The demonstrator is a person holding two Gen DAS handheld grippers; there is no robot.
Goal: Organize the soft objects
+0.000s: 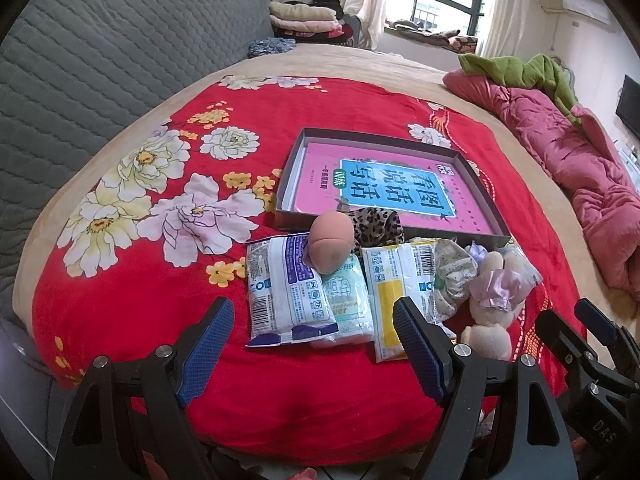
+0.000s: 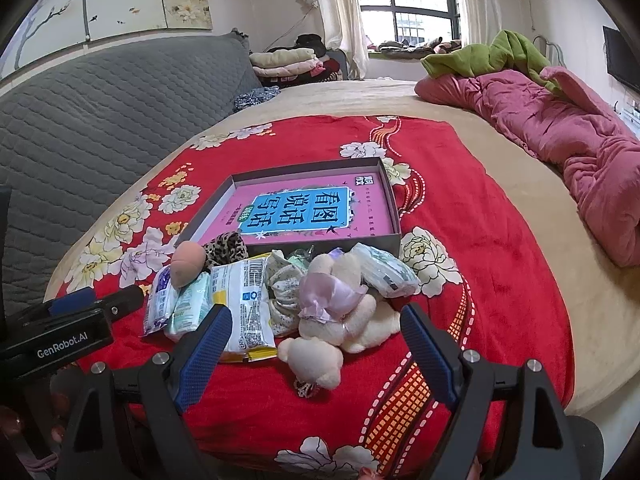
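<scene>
The black left gripper with blue bumpy pads (image 1: 316, 354) is wide open and holds nothing. The black right gripper with blue bumpy pads (image 2: 318, 356) is wide open too, and empty. They sit side by side, both pointing forward, low and level.

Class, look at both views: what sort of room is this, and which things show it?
Most likely a home bedroom: a wide bed spread with a red floral blanket, a crumpled pink quilt along its far side, and folded clothes stacked near the curtained window.
</scene>
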